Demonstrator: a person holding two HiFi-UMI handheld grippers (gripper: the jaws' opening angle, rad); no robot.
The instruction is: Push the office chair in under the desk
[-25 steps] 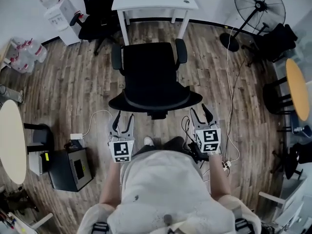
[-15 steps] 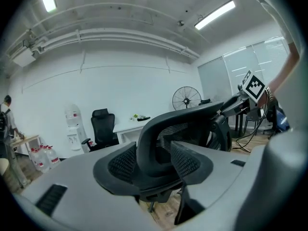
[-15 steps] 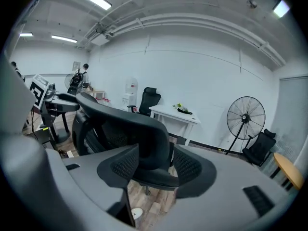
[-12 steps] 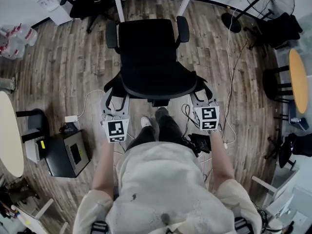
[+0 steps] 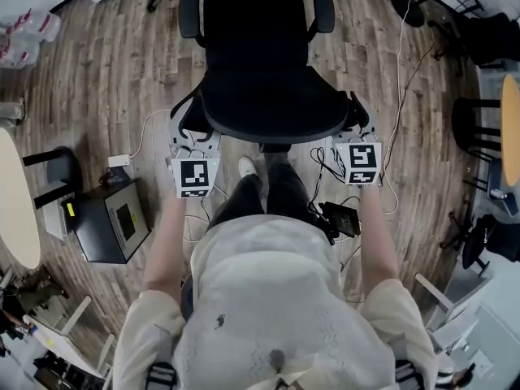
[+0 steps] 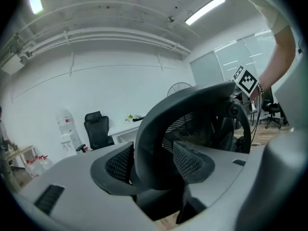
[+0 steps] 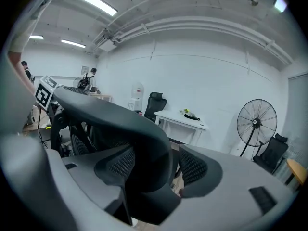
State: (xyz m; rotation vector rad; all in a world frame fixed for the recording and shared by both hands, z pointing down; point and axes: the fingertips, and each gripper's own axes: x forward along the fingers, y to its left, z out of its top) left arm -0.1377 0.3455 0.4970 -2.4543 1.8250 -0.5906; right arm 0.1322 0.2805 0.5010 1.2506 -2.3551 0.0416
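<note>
Office chair on the wood floor, its backrest rim between the opening jaws of left gripper and right gripper; clamp both sides evenly, then push straight toward the desk

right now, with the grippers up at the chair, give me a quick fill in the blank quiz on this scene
1. The office chair has its backrest rim between the opening jaws of ___ grippers, the left gripper and the right gripper.
2. The office chair is ___ in colour.
3. In the right gripper view, a standing ___ is to the right of the white desk.
Missing words: both; black; fan.
</note>
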